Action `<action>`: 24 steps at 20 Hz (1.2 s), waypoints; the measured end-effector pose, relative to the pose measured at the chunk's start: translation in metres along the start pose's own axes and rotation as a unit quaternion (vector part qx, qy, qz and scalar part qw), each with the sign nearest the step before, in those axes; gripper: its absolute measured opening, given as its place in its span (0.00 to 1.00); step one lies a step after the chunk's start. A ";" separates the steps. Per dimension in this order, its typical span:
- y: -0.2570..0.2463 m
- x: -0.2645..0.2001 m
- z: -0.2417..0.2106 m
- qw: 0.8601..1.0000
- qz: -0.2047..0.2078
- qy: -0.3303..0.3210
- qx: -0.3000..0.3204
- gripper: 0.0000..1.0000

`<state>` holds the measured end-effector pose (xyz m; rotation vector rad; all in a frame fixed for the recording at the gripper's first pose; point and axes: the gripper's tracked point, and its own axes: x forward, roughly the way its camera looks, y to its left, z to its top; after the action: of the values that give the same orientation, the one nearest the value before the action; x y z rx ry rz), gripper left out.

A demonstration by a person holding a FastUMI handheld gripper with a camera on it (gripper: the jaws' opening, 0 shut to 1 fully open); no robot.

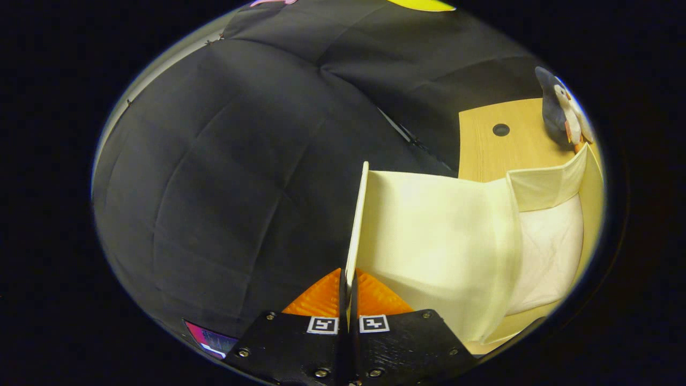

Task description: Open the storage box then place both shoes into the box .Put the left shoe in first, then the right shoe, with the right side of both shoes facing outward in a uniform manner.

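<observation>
My gripper is shut on the front edge of the storage box's cream lid. Both fingers press on the thin lid, one on each side. The lid stands raised, seen edge-on, with its pale underside turned to the right. Beyond it, to the right, the open box shows its cream side wall and a white lining inside. No shoe shows inside the part of the box that I can see.
The box rests on a light wooden tabletop with a round dark hole. A grey and white plush penguin stands on the table beyond the box. Black cloth wall lies to the left and behind.
</observation>
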<state>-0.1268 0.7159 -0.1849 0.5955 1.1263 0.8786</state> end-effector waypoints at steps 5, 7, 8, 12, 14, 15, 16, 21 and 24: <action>-0.022 0.045 -0.060 0.997 -0.077 0.025 -0.013 0.00; -0.037 0.061 -0.082 0.993 -0.108 0.035 -0.028 0.00; -0.045 0.063 -0.091 0.991 -0.122 0.042 -0.032 0.00; -0.060 0.062 -0.105 0.984 -0.161 0.050 -0.053 0.00; -0.066 0.068 -0.115 0.981 -0.177 0.053 -0.061 0.00; -0.065 0.072 -0.117 0.982 -0.172 0.051 -0.065 0.02; -0.061 0.071 -0.114 0.983 -0.164 0.047 -0.073 0.04; -0.052 0.048 -0.064 0.966 -0.177 -0.003 -0.191 0.42; -0.020 0.022 -0.048 0.962 -0.125 -0.019 -0.243 1.00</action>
<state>-0.1622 0.7226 -0.2278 0.0617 0.8815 0.8774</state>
